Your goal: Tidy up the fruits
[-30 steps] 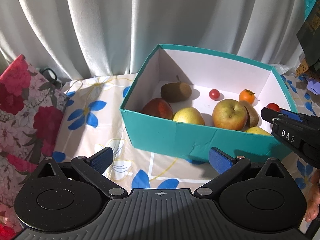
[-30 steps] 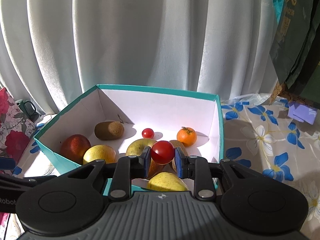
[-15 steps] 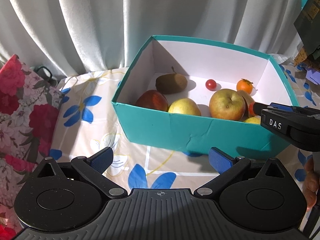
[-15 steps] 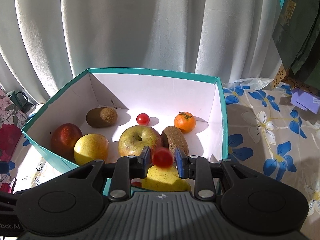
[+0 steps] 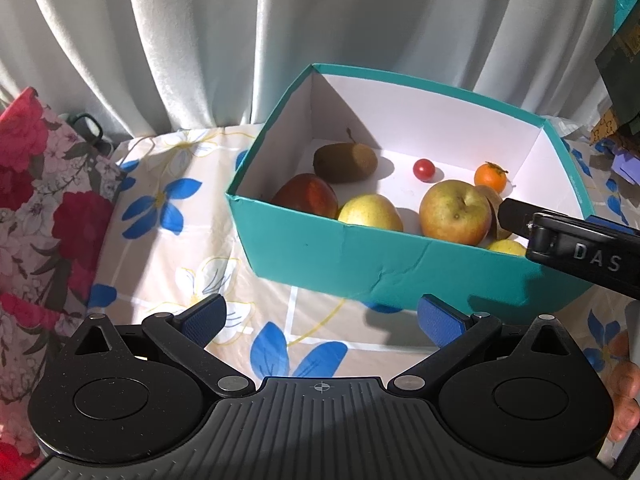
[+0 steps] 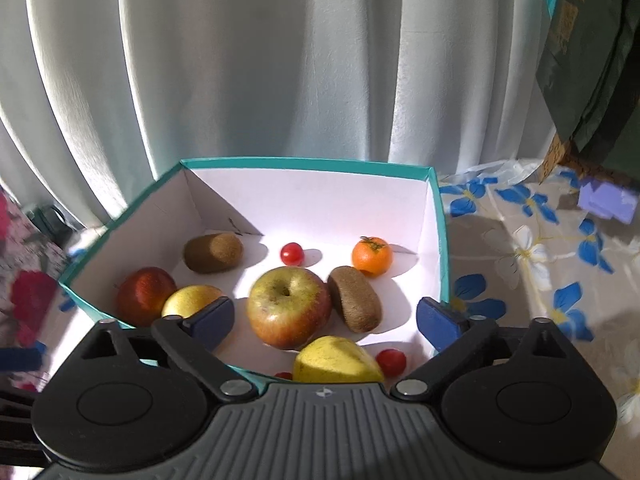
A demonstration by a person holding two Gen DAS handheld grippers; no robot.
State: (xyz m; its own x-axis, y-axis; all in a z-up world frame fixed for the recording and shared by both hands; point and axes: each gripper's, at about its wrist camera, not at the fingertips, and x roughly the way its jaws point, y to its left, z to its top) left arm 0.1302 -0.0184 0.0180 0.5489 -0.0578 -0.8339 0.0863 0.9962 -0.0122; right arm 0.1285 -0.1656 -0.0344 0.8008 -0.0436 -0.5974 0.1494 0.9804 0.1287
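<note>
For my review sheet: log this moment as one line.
right gripper: jaws just opened, empty | cherry tomato: lying in teal box by yellow pear | left gripper: open, outside box

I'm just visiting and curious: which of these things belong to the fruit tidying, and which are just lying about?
Part of the job:
teal box
apple
kiwis
orange
cherry tomatoes
right tool, open above the box

Just lying about:
floral bag
curtain
purple paper
</note>
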